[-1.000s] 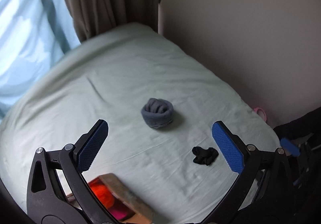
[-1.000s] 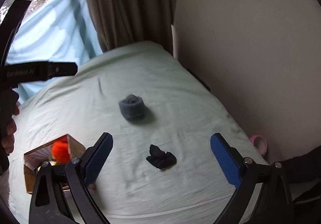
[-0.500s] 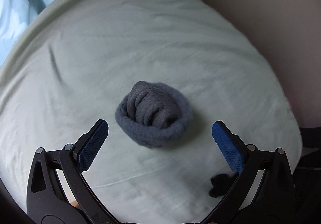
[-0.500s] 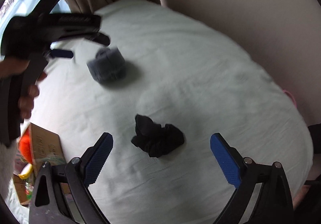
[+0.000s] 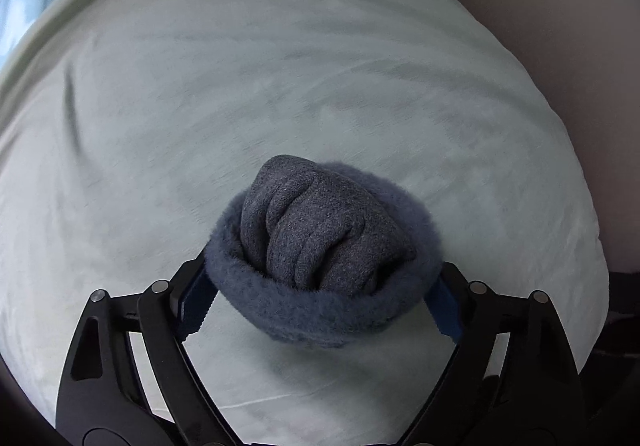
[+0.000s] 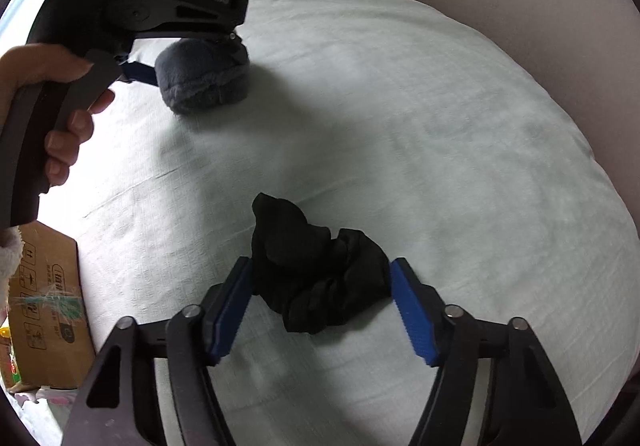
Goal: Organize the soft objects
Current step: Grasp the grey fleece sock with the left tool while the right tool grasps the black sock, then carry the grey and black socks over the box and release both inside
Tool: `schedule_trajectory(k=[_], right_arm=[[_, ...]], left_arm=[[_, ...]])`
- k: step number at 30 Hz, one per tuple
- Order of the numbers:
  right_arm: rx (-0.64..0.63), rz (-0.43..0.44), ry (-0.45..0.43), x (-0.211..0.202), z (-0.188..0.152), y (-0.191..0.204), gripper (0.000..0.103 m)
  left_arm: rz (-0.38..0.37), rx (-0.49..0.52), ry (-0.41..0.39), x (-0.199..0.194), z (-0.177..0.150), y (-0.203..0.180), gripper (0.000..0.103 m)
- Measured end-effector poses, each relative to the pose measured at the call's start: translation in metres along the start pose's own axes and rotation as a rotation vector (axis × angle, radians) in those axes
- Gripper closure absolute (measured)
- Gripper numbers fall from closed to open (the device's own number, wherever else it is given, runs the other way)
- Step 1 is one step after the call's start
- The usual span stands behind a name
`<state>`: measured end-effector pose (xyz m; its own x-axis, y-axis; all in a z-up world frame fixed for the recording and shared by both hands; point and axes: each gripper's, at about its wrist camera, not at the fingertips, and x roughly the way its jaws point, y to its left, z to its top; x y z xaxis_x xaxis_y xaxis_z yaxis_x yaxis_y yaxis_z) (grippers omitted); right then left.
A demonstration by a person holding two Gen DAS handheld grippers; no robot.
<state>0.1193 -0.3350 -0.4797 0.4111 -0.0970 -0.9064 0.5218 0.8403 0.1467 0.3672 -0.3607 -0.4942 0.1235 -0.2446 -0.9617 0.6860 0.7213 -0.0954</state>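
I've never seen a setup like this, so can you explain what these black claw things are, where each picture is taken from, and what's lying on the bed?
They are hand-held two-finger grippers, one per hand, each with a camera looking along its blue-padded fingers. The left gripper, seen from its own camera, has closed on a rolled grey sock bundle lying on the pale green bedsheet. The right gripper, in its own view, has its fingers on either side of a crumpled black sock, touching it. That view also shows the person's hand holding the left gripper and a cardboard box beside the bed.

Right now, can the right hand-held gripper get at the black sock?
Probably yes. The right hand-held gripper already has its open fingers on either side of the black sock on the bed, with nothing in between.
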Motion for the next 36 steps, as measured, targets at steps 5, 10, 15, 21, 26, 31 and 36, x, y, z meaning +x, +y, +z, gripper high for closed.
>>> schedule_trajectory(k=[5,10,15,21,26,31,36], right_arm=[[-0.01,0.013,0.012,0.005,0.0,-0.002,0.067],[-0.017,0.022,0.018,0.009,0.007,-0.003,0.081],[-0.022,0.037,0.013,0.006,0.008,0.0,0.084],[-0.029,0.036,-0.013,-0.008,0.014,0.006,0.084],[-0.032,0.03,-0.05,-0.029,0.022,0.003,0.085],[-0.035,0.022,-0.101,-0.059,0.035,0.0,0.085],[-0.061,0.015,-0.167,-0.102,0.047,0.001,0.085]], left_arm=[[-0.009,0.013,0.0,0.003,0.003,-0.001,0.03],[-0.011,0.017,-0.005,0.0,0.003,0.001,0.04],[-0.011,0.019,-0.018,-0.011,0.001,0.003,0.05],[-0.01,0.009,-0.046,-0.032,0.001,-0.002,0.052],[-0.001,0.011,-0.086,-0.067,0.003,-0.006,0.052],[0.007,0.008,-0.14,-0.115,-0.007,-0.006,0.052],[0.01,-0.021,-0.201,-0.175,-0.018,-0.006,0.052]])
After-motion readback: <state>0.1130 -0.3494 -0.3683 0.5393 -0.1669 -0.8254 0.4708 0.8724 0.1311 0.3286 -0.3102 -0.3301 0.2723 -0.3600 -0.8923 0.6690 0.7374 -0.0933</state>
